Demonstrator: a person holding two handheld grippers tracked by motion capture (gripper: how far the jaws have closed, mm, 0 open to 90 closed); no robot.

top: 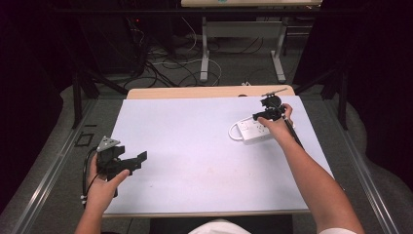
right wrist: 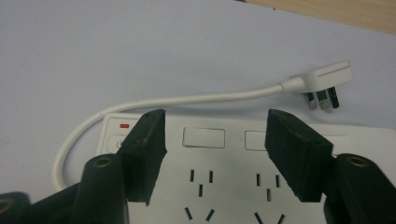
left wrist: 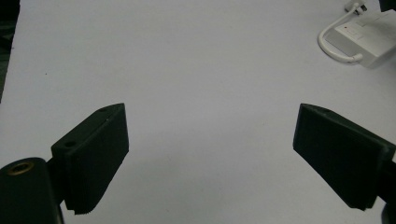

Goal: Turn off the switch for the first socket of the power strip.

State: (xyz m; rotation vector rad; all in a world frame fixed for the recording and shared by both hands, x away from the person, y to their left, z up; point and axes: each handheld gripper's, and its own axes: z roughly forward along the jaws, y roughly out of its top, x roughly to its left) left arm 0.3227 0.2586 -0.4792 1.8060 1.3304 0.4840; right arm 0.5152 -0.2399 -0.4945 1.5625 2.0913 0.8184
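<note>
Your right tongs [right wrist: 215, 154] hang parted just over the white power strip [right wrist: 280, 186], which lies flat near the far right of the tabletop [top: 195, 161], with nothing between the jaws. Its cord [right wrist: 187, 100] loops round to the plug [right wrist: 322, 84] beyond. Come down square across the strip's body, clear of that cord. Your left tongs [left wrist: 210, 158] rest wide apart and empty, well away.

In the right gripper view the power strip [right wrist: 243, 186] is cut off by the bottom edge, its near sockets incomplete. In the high view the right hand [top: 276, 127] covers its right end. Its switch marking is too small to read.
</note>
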